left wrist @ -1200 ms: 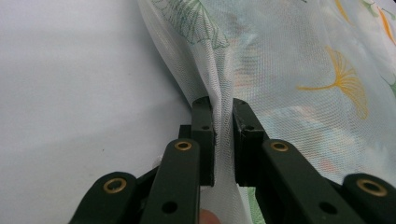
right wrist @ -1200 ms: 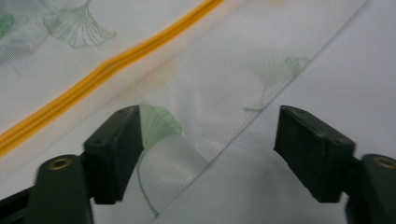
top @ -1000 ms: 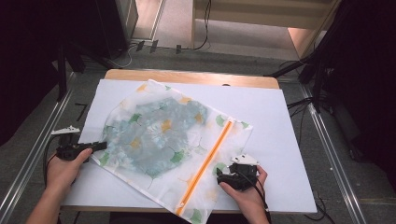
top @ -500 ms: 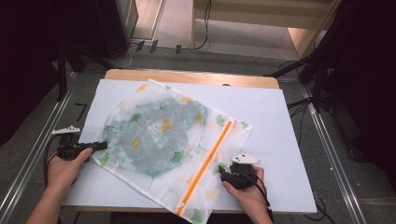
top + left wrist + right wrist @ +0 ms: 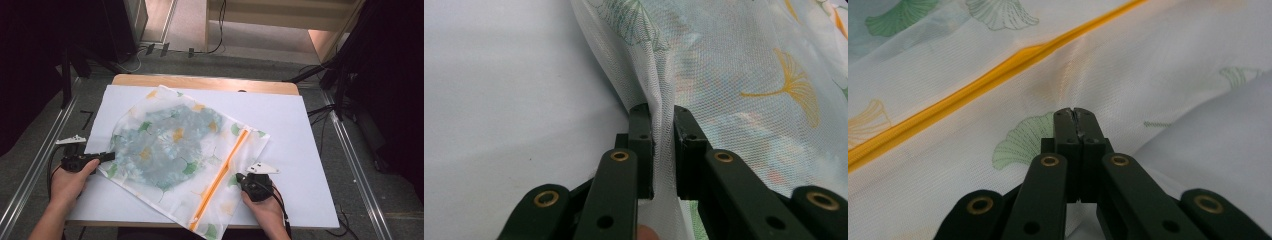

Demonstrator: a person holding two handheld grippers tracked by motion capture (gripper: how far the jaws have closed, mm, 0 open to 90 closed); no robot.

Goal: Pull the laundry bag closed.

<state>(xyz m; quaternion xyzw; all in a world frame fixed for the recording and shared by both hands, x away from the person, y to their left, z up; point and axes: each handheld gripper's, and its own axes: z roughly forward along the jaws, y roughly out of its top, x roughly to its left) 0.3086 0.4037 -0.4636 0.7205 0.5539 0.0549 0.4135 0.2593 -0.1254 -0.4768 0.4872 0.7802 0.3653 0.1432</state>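
- item: a white, translucent mesh laundry bag [image 5: 185, 160] printed with green and yellow ginkgo leaves, lying flat and skewed on the white sheet [image 5: 300, 130] that covers the wooden table [image 5: 200, 82]; a grey-blue patterned cloth [image 5: 165, 142] shows through the mesh, bundled inside toward the bag's left half
- fitting: an orange zip [image 5: 220, 177] runs near the bag's right edge, from the far right corner down to the near corner; this is the bag's long line, slanting toward the person
- left gripper [image 5: 107, 157]: at the bag's left edge; in the left gripper view the jaws stand slightly apart with a fold of mesh [image 5: 663, 130] caught between them; a pinch, though not pressed fully flat
- right gripper [image 5: 239, 177]: just right of the zip, over the bag's near right part; in the right gripper view the jaws are pressed together tip to tip; whether a thin layer of mesh lies between them cannot be told
- governing relation: the zip lies just left of and ahead of the right gripper, crossing its view on a diagonal; the right hand is much the nearer, the left being well apart across the bag; judged, any move on the zip falls to the right while the left anchors the far edge
- view differences: the high view gives the bag's whole lie and both hands; the left gripper view alone shows the fold in its jaws; the right gripper view alone shows a raised kink [image 5: 1035, 52] in the zip
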